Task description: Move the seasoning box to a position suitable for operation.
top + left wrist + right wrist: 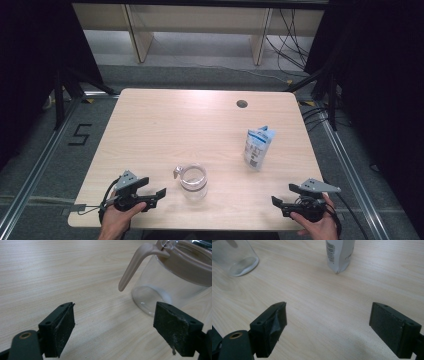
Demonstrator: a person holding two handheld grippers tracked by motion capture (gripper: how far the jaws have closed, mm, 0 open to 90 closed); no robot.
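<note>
A clear glass jar [193, 182] with a beige collar and a curved beige lever stands near the table's front middle. Seen from the left gripper view, the jar [170, 285] is close ahead on the right. My left gripper [156, 196] rests at the front left, open, with nothing between its jaws [113, 327]. A white and blue pouch [258, 147] stands upright right of centre. The pouch [340, 255] is straight ahead in the right gripper view, the jar [234, 257] at upper left. My right gripper [278, 204] sits open at the front right [329, 327].
The pale wooden table [165, 130] has a round cable hole [242, 104] near its far edge. Metal rails and black stands flank the table on the floor. A wooden bench frame stands behind it.
</note>
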